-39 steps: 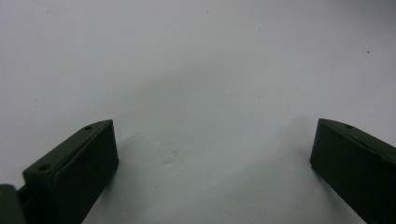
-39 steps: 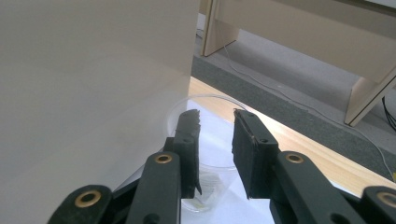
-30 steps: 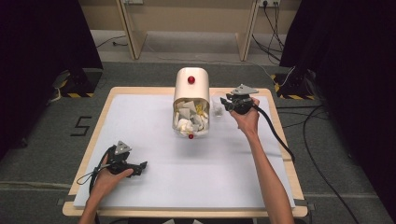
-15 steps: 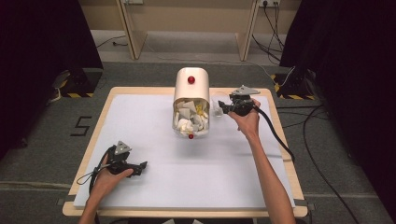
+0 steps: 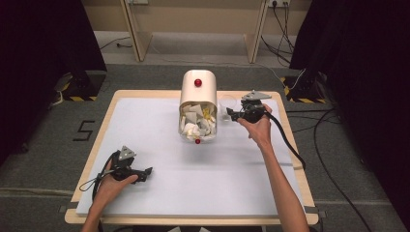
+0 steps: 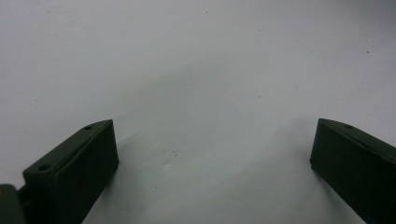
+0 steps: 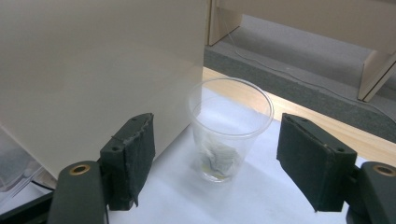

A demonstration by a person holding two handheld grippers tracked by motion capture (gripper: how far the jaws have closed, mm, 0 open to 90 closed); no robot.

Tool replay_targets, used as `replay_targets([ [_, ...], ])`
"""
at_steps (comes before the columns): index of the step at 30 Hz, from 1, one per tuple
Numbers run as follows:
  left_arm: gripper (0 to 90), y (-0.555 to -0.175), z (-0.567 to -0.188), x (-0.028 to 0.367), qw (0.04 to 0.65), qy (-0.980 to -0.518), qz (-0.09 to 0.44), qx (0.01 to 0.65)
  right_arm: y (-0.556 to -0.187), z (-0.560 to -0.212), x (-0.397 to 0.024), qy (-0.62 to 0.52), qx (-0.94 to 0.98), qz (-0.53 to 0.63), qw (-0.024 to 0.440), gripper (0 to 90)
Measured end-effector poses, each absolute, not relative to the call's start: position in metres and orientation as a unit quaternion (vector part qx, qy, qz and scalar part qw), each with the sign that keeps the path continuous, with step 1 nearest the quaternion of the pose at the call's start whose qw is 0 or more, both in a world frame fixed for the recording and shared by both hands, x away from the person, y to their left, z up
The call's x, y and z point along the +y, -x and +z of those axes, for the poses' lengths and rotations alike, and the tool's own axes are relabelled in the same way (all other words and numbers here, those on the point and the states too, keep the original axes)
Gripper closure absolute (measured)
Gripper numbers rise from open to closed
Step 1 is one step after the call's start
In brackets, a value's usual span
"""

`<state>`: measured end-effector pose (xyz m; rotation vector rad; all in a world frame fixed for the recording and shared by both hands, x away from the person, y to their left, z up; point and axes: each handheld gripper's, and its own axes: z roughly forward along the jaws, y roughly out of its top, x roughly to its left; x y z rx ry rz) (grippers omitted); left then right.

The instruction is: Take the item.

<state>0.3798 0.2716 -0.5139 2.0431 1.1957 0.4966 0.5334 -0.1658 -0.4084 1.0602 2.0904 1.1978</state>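
Clear plastic cup (image 7: 230, 128), upright at the bin's (image 5: 197, 94) three o'clock: light, thin-walled, easily crushed; grasp gently mid-wall. Right gripper (image 7: 212, 168) jaws, just opened, straddle it untouching; left gripper (image 6: 212, 163) jaws apart, empty.

We see a clear plastic cup (image 7: 230, 126), a cream bin (image 5: 197, 92) with red buttons, and a white tabletop (image 5: 145, 125) edged in pale wood.

Seemingly "5" on floor (image 5: 85, 130)
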Motion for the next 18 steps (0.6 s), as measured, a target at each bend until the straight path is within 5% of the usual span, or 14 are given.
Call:
replay_targets([
  [18,0.0,-0.38,-0.514,0.272,0.354,-0.79,0.192,0.462,-0.522,-0.41,-0.164,-0.389,0.771,0.44,0.247,29.1],
])
